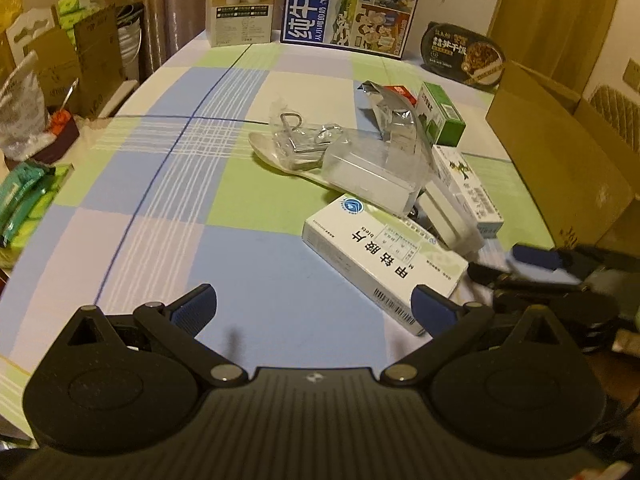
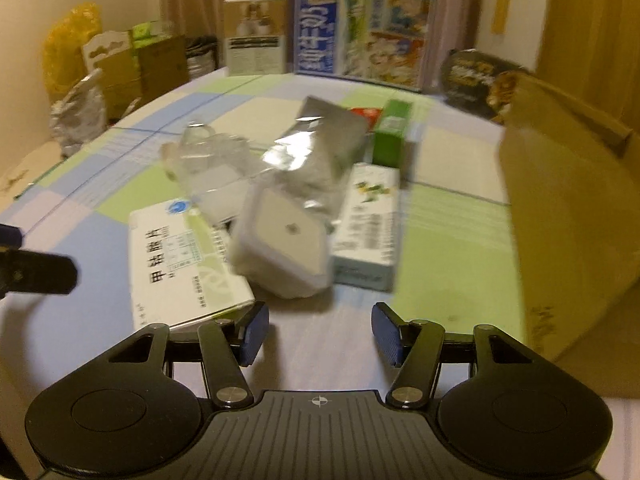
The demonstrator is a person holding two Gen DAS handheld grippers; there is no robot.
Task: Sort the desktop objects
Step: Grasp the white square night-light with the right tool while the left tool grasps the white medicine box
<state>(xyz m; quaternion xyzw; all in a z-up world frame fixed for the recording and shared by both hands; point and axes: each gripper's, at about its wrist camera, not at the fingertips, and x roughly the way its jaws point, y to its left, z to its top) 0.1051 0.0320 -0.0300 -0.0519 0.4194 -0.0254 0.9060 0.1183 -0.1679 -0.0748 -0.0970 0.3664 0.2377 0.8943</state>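
Note:
A pile of desktop objects lies on the checked tablecloth (image 1: 160, 200). Nearest is a white medicine box (image 1: 380, 264) (image 2: 184, 256). Behind it are a white square adapter (image 2: 284, 248) (image 1: 452, 220), a white-and-green carton (image 1: 468, 188) (image 2: 368, 224), a green box (image 1: 440, 120) (image 2: 392, 136), clear plastic packaging (image 1: 360, 164) and a white spoon (image 1: 272, 156). My left gripper (image 1: 314, 306) is open just in front of the medicine box, its right finger over the box's near corner. My right gripper (image 2: 320, 334) is open with nothing between its fingers, just short of the adapter.
An open cardboard box (image 1: 560, 160) (image 2: 568, 208) stands at the right table edge. A milk carton case (image 1: 352, 8), a small beige box (image 1: 242, 4) and a black food bowl (image 1: 464, 54) line the far edge. Boxes and bags crowd the left side.

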